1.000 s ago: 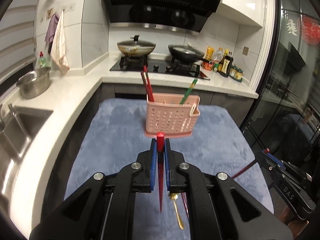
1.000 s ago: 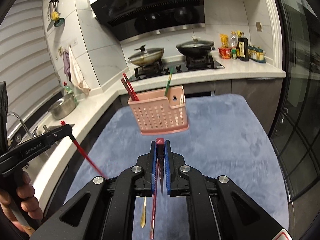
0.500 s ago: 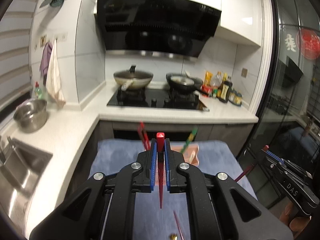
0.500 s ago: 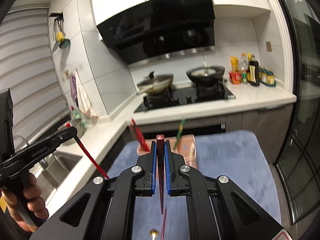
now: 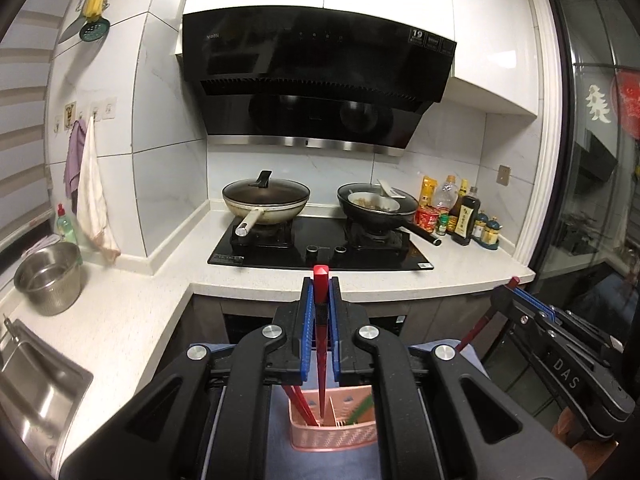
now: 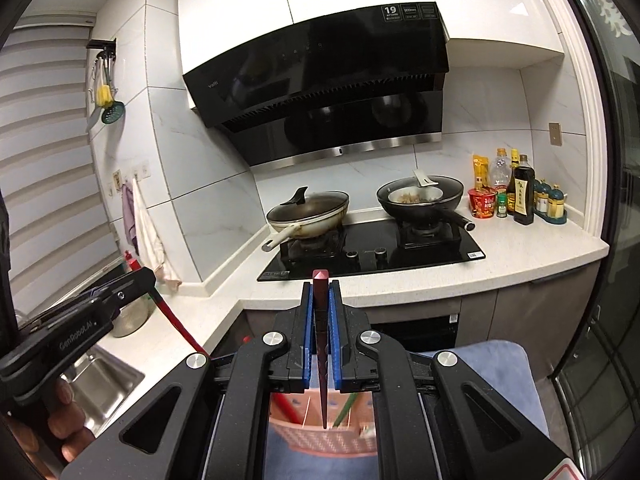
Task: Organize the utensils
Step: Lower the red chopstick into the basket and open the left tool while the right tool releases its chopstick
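Pink basket holds red chopsticks and a green utensil; left fingers and right fingers each clench a red chopstick above it.

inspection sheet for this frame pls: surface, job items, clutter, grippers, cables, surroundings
Surface: blue mat, mostly hidden behind the grippers.
Job's things: pink utensil basket on the mat, holding red chopsticks and a green utensil. One red chopstick in the left gripper, one dark red chopstick in the right.
Clutter: nothing seen on the visible mat.
Grippers: left gripper and right gripper each have jaws shut on a chopstick, tip hanging over the basket.
Cables: nothing seen.
Surroundings: white counter, sink, steel pot, hob with two pans, range hood, condiment bottles.
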`<state>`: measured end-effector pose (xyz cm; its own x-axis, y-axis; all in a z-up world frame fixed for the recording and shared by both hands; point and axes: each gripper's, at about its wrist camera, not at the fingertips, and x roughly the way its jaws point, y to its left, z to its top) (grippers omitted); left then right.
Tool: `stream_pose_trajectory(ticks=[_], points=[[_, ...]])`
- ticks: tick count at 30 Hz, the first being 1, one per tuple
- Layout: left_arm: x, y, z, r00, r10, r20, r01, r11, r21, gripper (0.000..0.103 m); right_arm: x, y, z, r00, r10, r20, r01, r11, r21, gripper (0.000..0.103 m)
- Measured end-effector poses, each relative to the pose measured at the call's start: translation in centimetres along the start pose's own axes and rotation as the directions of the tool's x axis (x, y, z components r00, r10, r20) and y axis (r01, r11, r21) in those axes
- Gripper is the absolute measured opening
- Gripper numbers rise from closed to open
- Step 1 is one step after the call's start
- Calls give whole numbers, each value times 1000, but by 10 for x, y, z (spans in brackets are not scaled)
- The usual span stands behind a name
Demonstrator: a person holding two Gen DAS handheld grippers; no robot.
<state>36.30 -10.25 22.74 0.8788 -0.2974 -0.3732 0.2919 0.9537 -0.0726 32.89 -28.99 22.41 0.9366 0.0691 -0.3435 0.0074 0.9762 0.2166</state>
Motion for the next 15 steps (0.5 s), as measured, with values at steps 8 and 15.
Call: stream_pose_trajectory(ticks=[8, 15], points=[[46, 4, -18, 998, 11, -63, -12, 1000, -12, 7, 56, -5, -17, 997, -4, -80, 4, 1000, 6, 7], [72, 13, -41, 992, 25, -120, -28, 999, -25, 7, 82, -7, -41, 989, -17, -145, 16, 1000, -8, 7]])
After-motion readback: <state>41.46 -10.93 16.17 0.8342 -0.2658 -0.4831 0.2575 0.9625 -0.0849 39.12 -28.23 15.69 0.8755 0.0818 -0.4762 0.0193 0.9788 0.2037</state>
